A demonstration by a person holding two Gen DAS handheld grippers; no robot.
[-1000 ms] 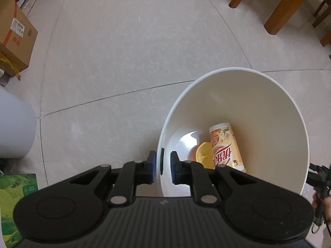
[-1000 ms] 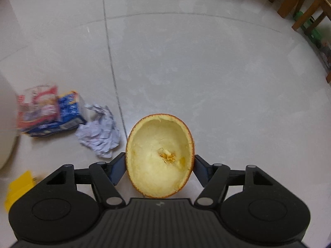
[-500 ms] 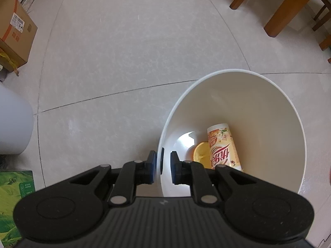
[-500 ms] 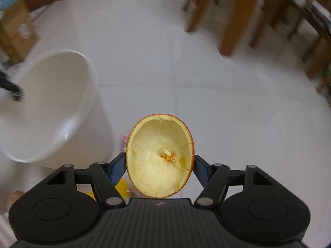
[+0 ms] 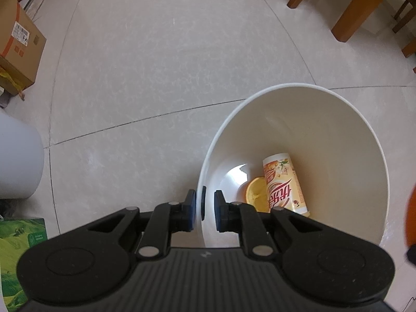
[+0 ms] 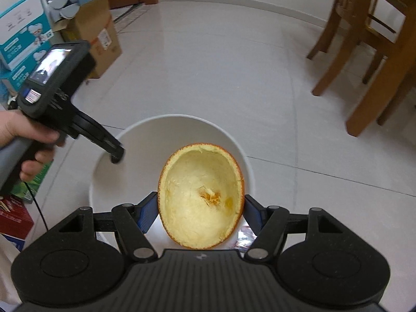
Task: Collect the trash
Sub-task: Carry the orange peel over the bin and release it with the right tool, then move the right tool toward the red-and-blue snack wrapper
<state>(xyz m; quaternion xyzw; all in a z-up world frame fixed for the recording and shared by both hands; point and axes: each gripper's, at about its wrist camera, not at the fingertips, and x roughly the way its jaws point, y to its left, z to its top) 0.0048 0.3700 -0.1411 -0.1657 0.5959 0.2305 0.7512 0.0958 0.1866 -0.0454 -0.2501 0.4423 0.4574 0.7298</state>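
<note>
Left wrist view: left gripper (image 5: 202,208) has its fingers (image 5: 191,209) pinching the near rim of the white bin (image 5: 338,130), one finger outside the wall, one inside. Judged purpose: steadying the bin, perhaps tipping its mouth toward the incoming hand. Already at the bottom: a drink cup (image 5: 284,184) on its side and an orange slice (image 5: 256,193) touching it. An orange blur at the right edge, probably the arriving peel. Tiled floor (image 5: 169,65) around the bin; cardboard box (image 5: 18,49) well apart at left.

Right wrist view: right gripper (image 6: 201,213) has its fingers (image 6: 148,214) spread wide yet clamped on a hollowed orange peel half (image 6: 201,197), pressing its two sides, cavity facing the camera. Peel sits in front of the bin's (image 6: 117,176) open mouth, which lies below and beyond it; judged carried there for dropping. The person's hand (image 6: 23,140) holds the left gripper (image 6: 115,154) on the rim at left. Wooden chair legs (image 6: 364,78) at right, clear of the path.

Next step, judged: release over the opening.
</note>
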